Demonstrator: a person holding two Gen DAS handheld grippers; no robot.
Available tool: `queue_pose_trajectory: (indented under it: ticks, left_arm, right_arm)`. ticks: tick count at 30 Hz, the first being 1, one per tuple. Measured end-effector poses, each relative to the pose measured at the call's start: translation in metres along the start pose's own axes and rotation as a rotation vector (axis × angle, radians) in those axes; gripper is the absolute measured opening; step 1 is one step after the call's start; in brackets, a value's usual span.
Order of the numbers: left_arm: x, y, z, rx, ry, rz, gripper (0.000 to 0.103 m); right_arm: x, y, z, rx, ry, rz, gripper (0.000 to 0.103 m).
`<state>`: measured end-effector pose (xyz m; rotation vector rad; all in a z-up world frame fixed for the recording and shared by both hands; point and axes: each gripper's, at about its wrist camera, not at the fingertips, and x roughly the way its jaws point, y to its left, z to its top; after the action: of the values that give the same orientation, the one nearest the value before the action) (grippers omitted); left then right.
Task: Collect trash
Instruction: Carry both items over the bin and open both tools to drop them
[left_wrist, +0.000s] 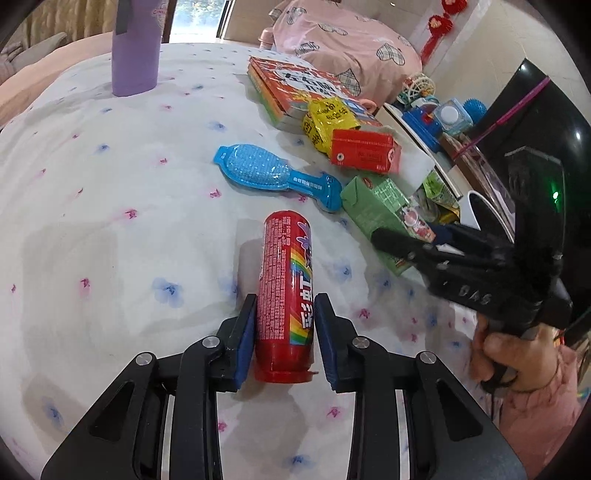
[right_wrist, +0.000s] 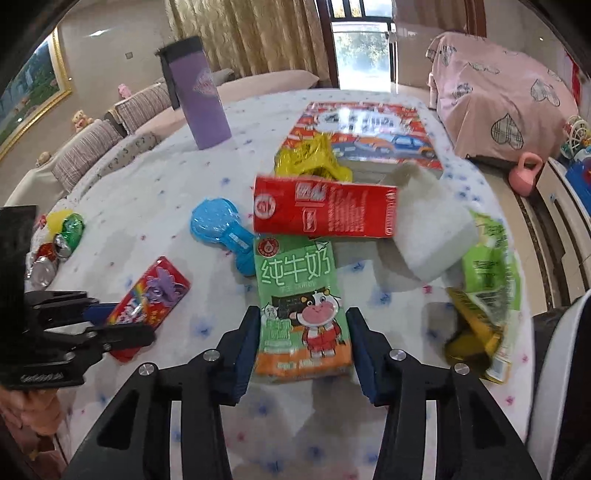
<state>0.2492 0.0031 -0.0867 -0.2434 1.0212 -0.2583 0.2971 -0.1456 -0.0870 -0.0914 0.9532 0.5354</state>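
A red candy tube (left_wrist: 284, 280) lies on the flowered tablecloth (left_wrist: 110, 221), and my left gripper (left_wrist: 286, 301) is shut on its near end, pads against both sides. In the right wrist view the same tube (right_wrist: 151, 299) shows at the left with the left gripper (right_wrist: 136, 334) on it. My right gripper (right_wrist: 303, 314) is shut on a green milk carton (right_wrist: 295, 280) that lies flat, one pad on each long side. From the left wrist view, the right gripper (left_wrist: 384, 240) sits at the carton (left_wrist: 373, 210) near the table's right edge, with a hand below it.
Behind the green carton lie a red carton (right_wrist: 325, 212), a yellow wrapper (right_wrist: 310, 158), a blue plastic pack (right_wrist: 218, 225), a white block (right_wrist: 432, 229) and a green wrapper (right_wrist: 487, 266). A purple bottle (right_wrist: 201, 99) and a picture book (right_wrist: 369, 129) sit further back. Crushed cans (right_wrist: 55, 243) lie far left.
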Motion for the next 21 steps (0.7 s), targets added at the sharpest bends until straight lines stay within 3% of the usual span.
queue_pose_trajectory:
  ticks: [4,9,16,21]
  left_arm:
    - [-0.002,-0.003,-0.003,0.008,-0.002,-0.004,0.028]
    - [-0.008,-0.019,-0.011,0.035,0.000,-0.049,0.028]
    - [-0.018,-0.068,-0.017,0.120,-0.012,-0.128,0.028]
    - [-0.015,-0.106,-0.020,0.178,0.001,-0.175,0.028]
  right_arm:
    - [-0.004,0.004,-0.008,0.017,-0.020,0.001,0.048]
    - [-0.043,0.007,-0.034,0.070,-0.090,0.032,0.048]
    - [-0.098,-0.015,-0.076,0.227,-0.183,0.050,0.048]
    - [-0.135,-0.036,-0.099,0.306,-0.262,0.005,0.048]
